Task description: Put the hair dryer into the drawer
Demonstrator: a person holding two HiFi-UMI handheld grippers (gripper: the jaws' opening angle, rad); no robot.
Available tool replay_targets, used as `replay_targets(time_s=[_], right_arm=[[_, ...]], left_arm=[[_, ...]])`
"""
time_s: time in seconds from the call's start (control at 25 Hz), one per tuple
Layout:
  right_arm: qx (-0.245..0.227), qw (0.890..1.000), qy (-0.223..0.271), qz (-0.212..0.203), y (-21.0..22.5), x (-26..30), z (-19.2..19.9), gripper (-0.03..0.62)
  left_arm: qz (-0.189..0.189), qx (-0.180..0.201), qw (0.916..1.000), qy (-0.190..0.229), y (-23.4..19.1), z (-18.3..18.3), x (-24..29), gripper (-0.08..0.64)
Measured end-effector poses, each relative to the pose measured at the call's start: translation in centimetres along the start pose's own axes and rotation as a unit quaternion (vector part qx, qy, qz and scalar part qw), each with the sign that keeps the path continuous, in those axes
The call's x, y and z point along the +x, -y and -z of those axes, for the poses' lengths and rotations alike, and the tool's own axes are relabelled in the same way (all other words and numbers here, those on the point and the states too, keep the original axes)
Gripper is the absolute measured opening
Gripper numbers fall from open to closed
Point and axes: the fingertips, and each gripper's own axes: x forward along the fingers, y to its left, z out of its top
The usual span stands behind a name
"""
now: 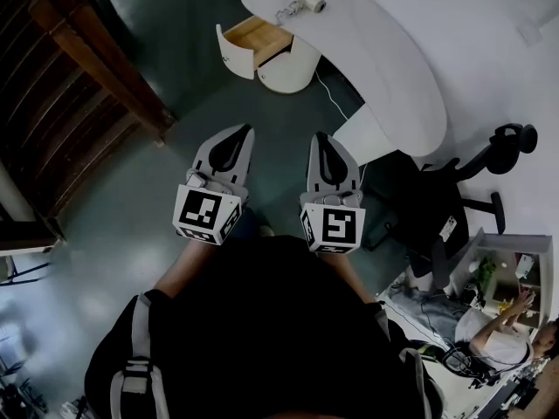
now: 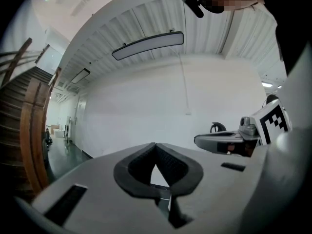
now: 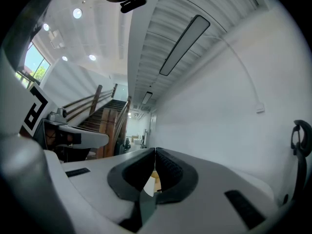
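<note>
1. Head view showed the white curved desk (image 1: 393,68) as the largest thing. It stood well ahead of the person, with a wooden staircase (image 1: 87,68) far off to its left and a black office chair (image 1: 437,208) just beside its near end.
2. The drawer (image 1: 258,40) stood pulled out at the desk's left end. Its wooden inside was open to view and looked empty, so the opening step seemed done.
3. The left gripper (image 1: 241,133) and right gripper (image 1: 321,138) were held level and side by side, close to the person's body and well short of the desk. Each gripper view showed its own jaws pressed together at the tips with nothing between them.
4. The hair dryer (image 1: 301,8) lay on the desk's top, just behind the open drawer, untouched, with a cord (image 1: 327,94) trailing down the desk's front.
5. Judged from this, nearly all of the task remained: reaching the desk, grasping the dryer, lowering it into the drawer.
</note>
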Motion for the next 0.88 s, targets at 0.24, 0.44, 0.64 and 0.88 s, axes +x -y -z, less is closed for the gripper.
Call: replay_targets(time_s=[0.24, 0.44, 0.64, 0.88], right_arm=[[0.004, 1.0, -0.006, -0.008, 0.1, 2.1, 0.6, 0.025], [0.003, 1.0, -0.016, -0.002, 1.1, 4.5, 1.4, 0.025], [-0.002, 1.0, -0.029, 0.004, 2.2, 8.6, 2.6, 0.025], [0.003, 0.999, -0.039, 0.009, 3.0, 15.3, 3.6, 0.025]], left_arm=[[-0.004, 0.008, 0.9999, -0.011, -1.6, 0.6, 2.3, 0.009], [0.011, 0.0, 0.9997, -0.023, -2.9, 1.4, 5.5, 0.077], [0.022, -0.008, 0.9992, -0.034, -5.8, 2.4, 9.4, 0.123], [0.04, -0.011, 0.998, -0.048, -10.3, 3.2, 15.0, 0.153]])
